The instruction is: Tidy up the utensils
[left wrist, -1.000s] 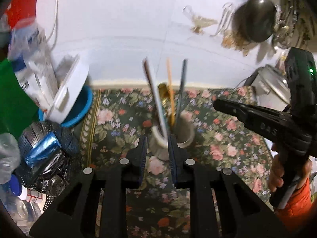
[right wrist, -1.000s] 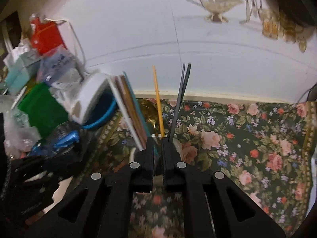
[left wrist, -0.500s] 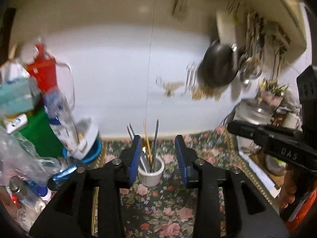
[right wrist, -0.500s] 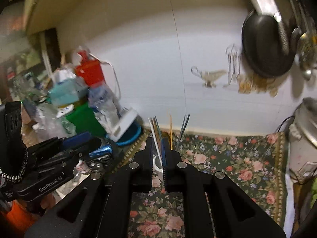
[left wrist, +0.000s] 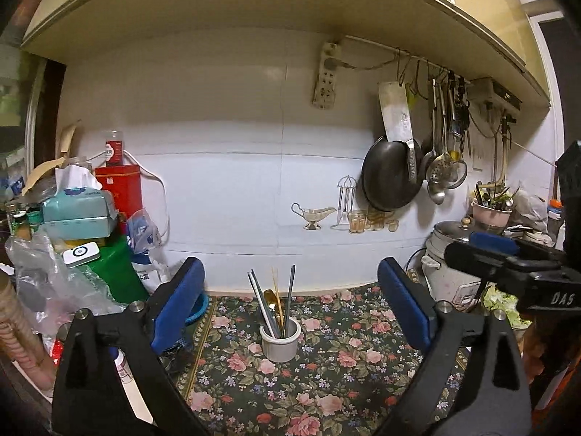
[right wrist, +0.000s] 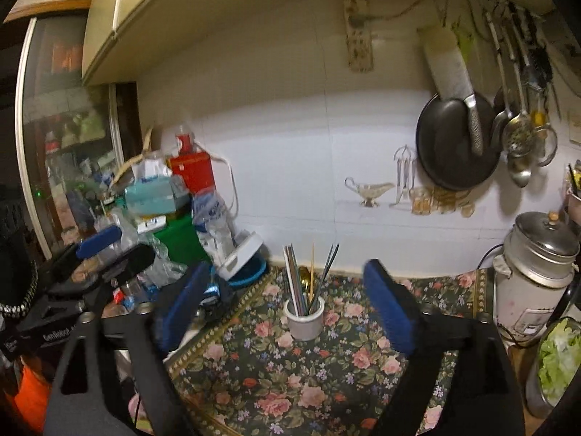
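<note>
Both our grippers, the left gripper and the right gripper, have the jaws wide apart and hold nothing. We see the white cup with chopsticks and a gold spoon standing upright at the lower centre of the frame, on the floral cloth.

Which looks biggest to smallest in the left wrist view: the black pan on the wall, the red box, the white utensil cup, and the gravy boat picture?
As they appear in that view:
1. black pan
2. red box
3. white utensil cup and gravy boat picture: too alike to rank; the cup sits nearer the camera.
</note>
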A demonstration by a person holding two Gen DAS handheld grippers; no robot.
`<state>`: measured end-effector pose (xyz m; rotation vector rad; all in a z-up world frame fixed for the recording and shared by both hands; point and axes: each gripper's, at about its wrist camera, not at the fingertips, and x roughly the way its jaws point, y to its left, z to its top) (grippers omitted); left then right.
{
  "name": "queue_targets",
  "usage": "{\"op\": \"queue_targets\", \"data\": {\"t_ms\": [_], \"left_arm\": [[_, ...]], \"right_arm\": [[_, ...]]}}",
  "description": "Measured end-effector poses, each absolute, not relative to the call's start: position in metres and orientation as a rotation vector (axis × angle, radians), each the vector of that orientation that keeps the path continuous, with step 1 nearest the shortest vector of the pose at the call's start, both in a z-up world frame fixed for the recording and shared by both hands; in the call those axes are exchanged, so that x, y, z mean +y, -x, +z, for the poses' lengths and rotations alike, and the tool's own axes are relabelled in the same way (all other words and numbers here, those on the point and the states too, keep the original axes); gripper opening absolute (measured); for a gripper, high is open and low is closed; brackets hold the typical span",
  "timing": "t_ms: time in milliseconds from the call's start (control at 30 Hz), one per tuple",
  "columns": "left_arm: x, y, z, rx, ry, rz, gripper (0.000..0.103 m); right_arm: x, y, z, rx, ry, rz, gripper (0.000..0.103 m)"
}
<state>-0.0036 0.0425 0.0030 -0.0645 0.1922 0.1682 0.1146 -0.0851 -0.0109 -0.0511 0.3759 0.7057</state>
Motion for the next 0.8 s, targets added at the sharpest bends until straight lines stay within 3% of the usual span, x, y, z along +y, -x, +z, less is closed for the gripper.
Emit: {"op": "queue_targets", "data": {"t_ms": [167,800], "left_arm": [[0.038,0.012,0.006,0.185,0.066,0.176,0.101],[0.039,0.004,0.005,0.203,0.069,0.175,0.102]], "right_arm": [[-0.093,-0.106,-0.006,0.340,0.044,0.689,0.102],[-0.094,-0.101,-0.010,0.339,0.078,0.679,0.102]]}}
